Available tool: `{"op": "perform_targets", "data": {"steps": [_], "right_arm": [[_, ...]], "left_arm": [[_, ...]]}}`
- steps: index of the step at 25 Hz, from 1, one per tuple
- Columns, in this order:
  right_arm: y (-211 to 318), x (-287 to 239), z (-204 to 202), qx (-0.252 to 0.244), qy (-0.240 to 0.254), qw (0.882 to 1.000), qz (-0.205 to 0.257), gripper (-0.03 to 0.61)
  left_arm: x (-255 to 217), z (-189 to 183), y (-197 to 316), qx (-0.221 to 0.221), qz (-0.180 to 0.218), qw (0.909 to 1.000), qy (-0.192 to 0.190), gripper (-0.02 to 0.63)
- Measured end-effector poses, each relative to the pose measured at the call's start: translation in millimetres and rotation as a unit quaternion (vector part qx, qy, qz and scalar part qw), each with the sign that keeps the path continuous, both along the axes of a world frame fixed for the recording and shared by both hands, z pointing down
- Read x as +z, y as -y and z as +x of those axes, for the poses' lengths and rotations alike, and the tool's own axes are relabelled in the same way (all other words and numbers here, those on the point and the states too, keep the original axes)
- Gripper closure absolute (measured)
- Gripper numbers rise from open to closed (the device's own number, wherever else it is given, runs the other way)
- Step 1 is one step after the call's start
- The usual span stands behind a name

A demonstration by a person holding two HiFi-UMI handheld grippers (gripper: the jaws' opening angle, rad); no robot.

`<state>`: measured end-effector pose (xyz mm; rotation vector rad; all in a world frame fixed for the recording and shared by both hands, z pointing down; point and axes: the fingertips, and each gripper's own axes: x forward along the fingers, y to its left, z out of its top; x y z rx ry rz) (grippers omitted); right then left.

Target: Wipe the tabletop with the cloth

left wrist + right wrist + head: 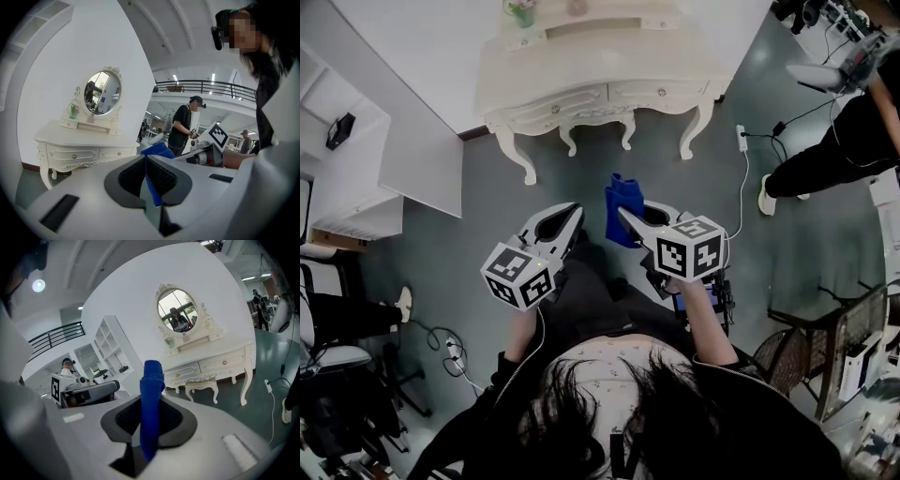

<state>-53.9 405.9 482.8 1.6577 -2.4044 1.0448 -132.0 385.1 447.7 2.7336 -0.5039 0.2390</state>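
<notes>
A blue cloth hangs bunched from my right gripper, which is shut on it above the grey floor; in the right gripper view the cloth stands up thick between the jaws. My left gripper is level with it on the left, a little apart from the cloth, jaws together. In the left gripper view a thin blue sliver shows in the jaw seam of the left gripper, and the cloth shows just beyond. The white dressing table stands ahead against the wall, well beyond both grippers.
An oval mirror and small items sit on the table's back shelf. A matching stool is tucked under it. White shelving stands left, a person in black right, and a power strip with cable lies by the table leg.
</notes>
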Motion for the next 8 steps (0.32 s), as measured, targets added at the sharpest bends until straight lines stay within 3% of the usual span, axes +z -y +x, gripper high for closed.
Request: {"op": "perform_targets", "data": {"steps": [8], "right_arm": [[0,1,-17,-0.018,-0.005,1.000,-0.002,0.499]], "left_arm": [[0,-6,-3,0.001,-0.001,1.0000,-0.001,0.625]]}}
